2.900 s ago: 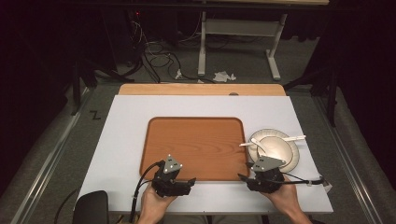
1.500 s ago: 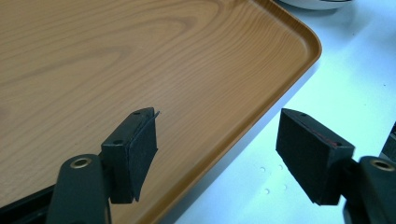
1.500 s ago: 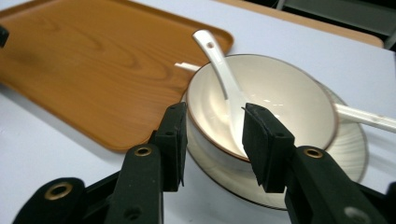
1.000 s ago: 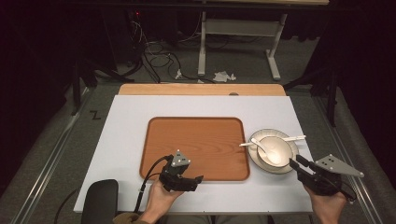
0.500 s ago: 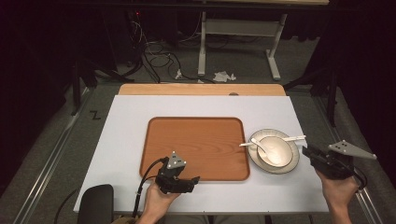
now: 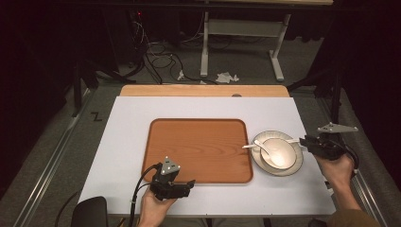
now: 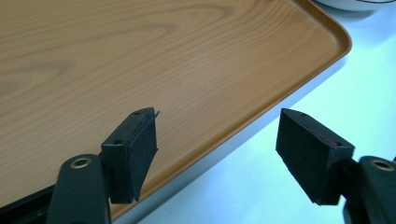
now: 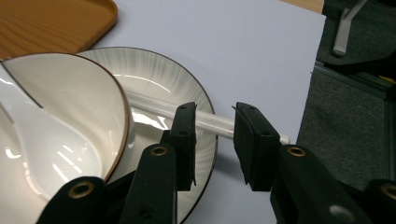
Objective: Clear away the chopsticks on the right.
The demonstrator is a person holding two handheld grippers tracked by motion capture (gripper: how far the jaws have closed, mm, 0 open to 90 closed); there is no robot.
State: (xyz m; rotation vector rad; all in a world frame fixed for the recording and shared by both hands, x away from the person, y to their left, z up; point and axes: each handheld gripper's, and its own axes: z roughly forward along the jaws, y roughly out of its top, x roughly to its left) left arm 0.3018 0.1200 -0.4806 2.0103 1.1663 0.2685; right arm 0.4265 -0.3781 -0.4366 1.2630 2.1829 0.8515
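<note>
We see plate (image 6: 294, 166) w/ bowl (image 6: 280, 153) at 3 o'clock of tray (image 6: 198, 142) on table (image 6: 123, 142). Right tongs (image 8: 214, 140) around white stick (image 8: 205, 119), not clenched yet. Stick looks thin, hard, slippery, light; grab near end. Left tongs (image 7: 219, 149) released, nothing in them, over tray edge.

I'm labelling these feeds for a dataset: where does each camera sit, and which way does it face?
High view: above the person's side, looking forward and down on the table; forearms and both grippers show.
Left gripper view: rides the left gripper, facing the tray; open jaws.
Right gripper view: rides the right gripper, facing the plate.
All three share the tray.
</note>
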